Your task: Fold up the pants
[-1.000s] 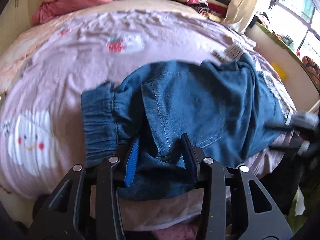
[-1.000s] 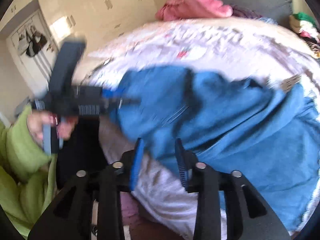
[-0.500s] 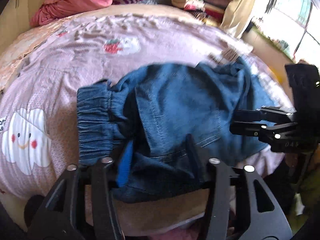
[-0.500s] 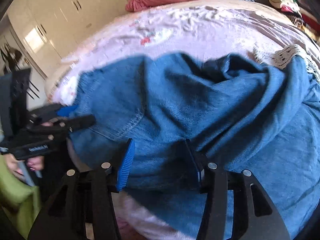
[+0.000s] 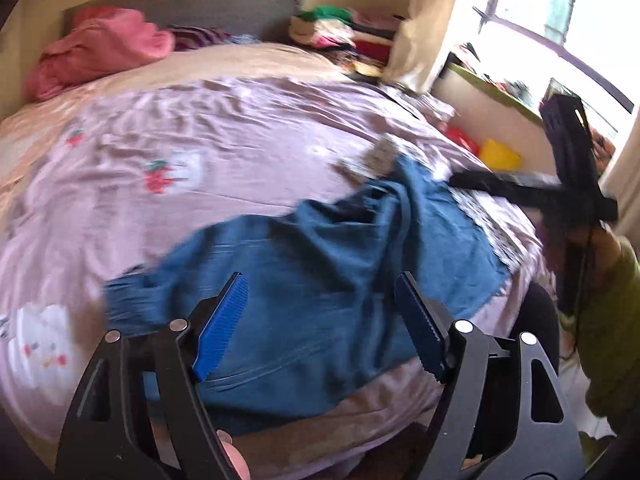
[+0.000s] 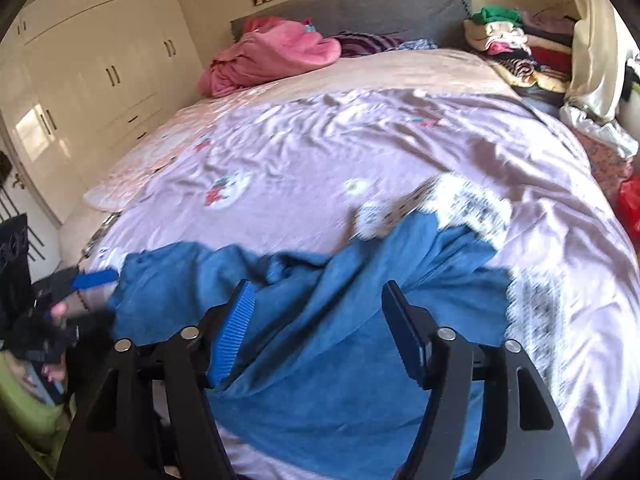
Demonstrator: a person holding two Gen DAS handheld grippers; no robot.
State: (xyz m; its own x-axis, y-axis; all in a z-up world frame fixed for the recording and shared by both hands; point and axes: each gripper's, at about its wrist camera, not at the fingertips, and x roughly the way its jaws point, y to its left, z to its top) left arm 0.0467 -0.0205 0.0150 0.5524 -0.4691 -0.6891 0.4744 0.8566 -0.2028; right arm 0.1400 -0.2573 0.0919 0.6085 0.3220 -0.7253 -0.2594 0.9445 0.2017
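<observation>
left tongs [image 5: 320, 320]: i see them apart, gripping nothing
right tongs [image 6: 316, 328]: apart, above jeans
jeans [image 5: 320, 264]: rumpled on bed [image 5: 248, 128]

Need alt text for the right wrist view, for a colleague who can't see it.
The right tool is open above crumpled blue denim pants lying on a pink bedspread, gripping nothing. The left tool sits at the pants' left edge; pink bedding is heaped by the grey headboard.

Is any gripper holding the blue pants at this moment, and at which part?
Nothing is held. The left gripper and the right gripper are both open above the pants.
</observation>
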